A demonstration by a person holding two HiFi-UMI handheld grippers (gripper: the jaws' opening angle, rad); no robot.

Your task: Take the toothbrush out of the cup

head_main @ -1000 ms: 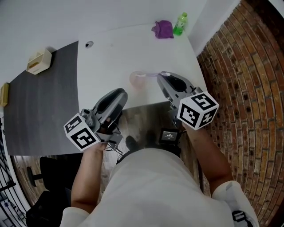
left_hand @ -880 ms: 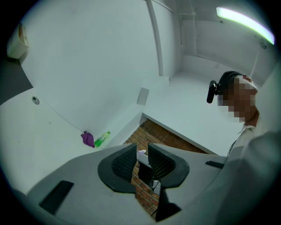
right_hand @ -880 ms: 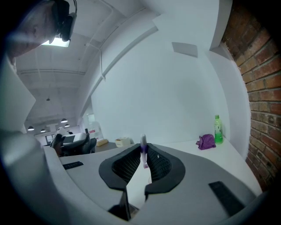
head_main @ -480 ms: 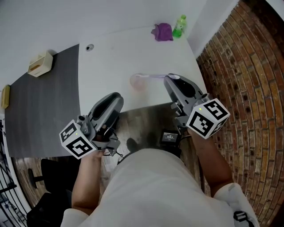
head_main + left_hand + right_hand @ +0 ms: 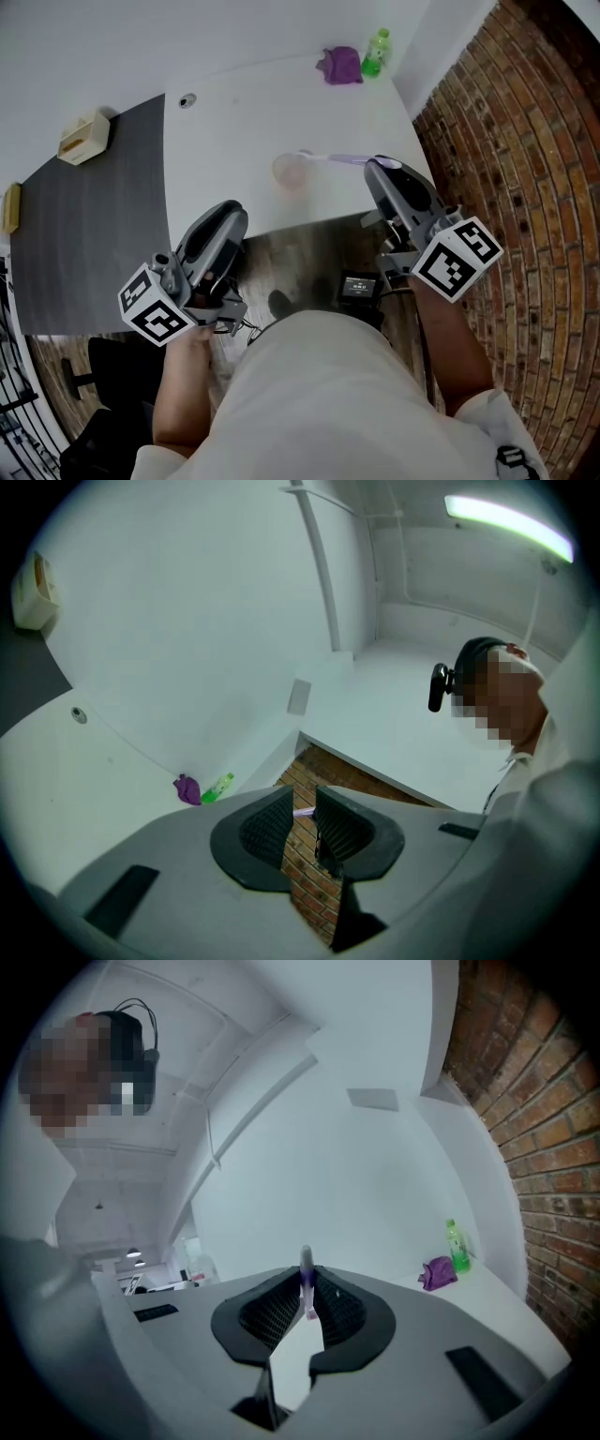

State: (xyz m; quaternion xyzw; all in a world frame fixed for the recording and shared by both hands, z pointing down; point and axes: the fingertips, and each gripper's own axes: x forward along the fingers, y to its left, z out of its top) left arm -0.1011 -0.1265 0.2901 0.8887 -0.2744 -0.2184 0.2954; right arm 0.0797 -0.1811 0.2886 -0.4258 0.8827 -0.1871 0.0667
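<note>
In the head view a pale pink cup (image 5: 288, 172) stands on the white table (image 5: 234, 141) near its front edge. A purple toothbrush (image 5: 337, 158) lies nearly level in the air. Its far end is at the cup's right rim, and I cannot tell whether it still touches. My right gripper (image 5: 377, 165) is shut on its near end, and the handle (image 5: 307, 1288) stands pinched between the pads in the right gripper view. My left gripper (image 5: 228, 212) hangs off the table's front edge, left of the cup, its jaws a narrow gap apart (image 5: 303, 822) with nothing between them.
A purple cloth (image 5: 339, 65) and a green bottle (image 5: 375, 52) sit at the table's far right corner. A dark grey surface (image 5: 84, 225) with a beige box (image 5: 81, 135) adjoins on the left. A brick wall (image 5: 525, 187) runs close along the right. A small screen device (image 5: 357, 286) lies below the table edge.
The right gripper has moved right and toward me, drawing the toothbrush sideways away from the cup. The left gripper has drawn back toward me and to the left.
</note>
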